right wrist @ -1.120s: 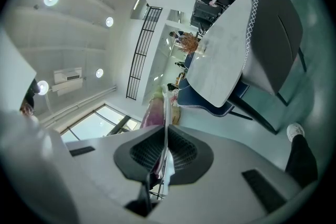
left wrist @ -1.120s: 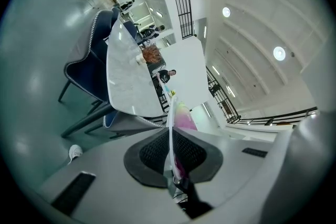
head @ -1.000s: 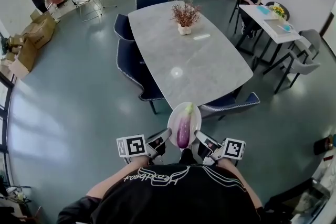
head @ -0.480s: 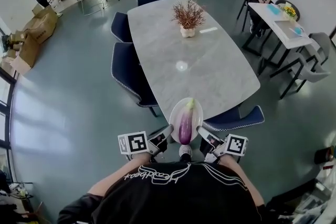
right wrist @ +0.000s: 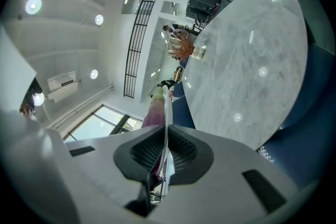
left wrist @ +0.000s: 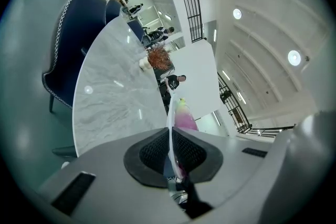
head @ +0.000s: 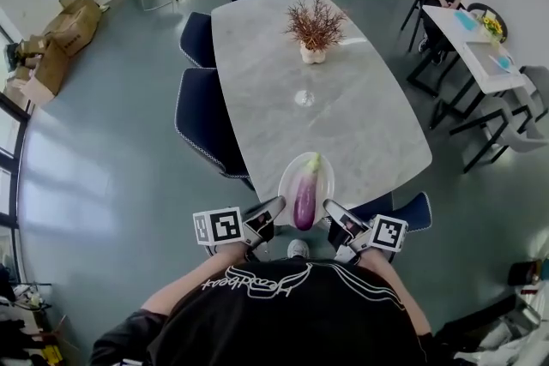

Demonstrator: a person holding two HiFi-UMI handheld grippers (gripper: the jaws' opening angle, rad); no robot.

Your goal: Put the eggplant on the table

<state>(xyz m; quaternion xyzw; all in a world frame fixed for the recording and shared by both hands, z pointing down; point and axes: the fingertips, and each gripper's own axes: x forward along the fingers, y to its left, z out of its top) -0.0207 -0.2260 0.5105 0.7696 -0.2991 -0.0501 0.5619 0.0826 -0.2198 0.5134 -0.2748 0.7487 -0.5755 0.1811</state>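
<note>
A purple eggplant lies on a white plate held in the air at the near end of a grey marble tabletop, nearer to it than a second ago. The left gripper and right gripper each have their jaws clamped on the plate's rim. Navy chairs line the tabletop, which carries a vase of dried twigs. The floor is glossy grey.

Both forearms reach forward, close together. The left gripper and right gripper angle inward, jaws clamped on opposite rims of the white plate between them.
</note>
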